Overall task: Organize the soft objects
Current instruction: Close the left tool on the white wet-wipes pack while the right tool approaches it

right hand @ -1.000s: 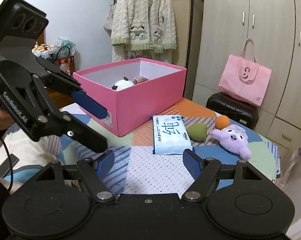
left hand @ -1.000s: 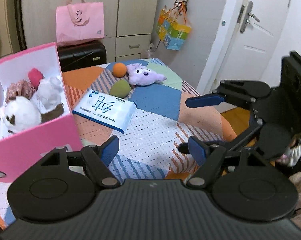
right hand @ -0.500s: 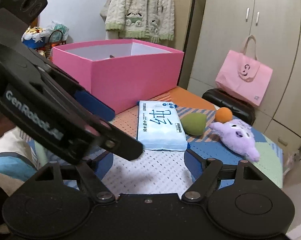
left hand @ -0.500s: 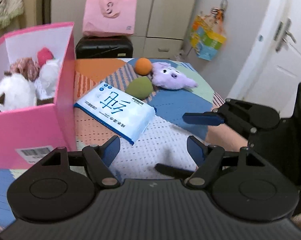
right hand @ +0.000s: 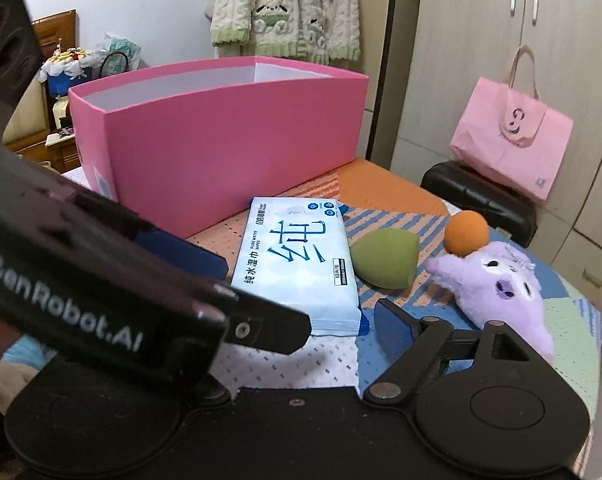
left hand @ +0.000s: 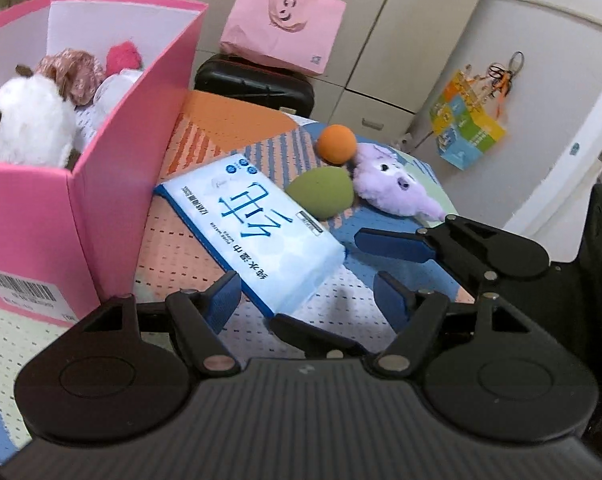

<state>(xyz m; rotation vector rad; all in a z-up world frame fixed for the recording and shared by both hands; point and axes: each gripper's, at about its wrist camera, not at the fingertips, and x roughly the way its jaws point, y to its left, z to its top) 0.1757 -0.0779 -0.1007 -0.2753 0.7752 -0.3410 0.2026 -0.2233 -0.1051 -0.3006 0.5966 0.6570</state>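
Both tools gape empty; only left view shows plush toys (left hand: 25,120) inside box (left hand: 113,184)

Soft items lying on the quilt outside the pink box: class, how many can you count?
4: wet-wipes pack nearest the pink box, green sponge beside it, orange ball behind, purple plush rightmost. The grippers may hide others.

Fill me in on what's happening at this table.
A person is sorting soft things into the pink box, which already holds plush toys. Both claws are open and empty over the wet-wipe pack; the right claw has just been opening, the left claw beside it. The green sponge, orange ball and purple plush lie on the table.
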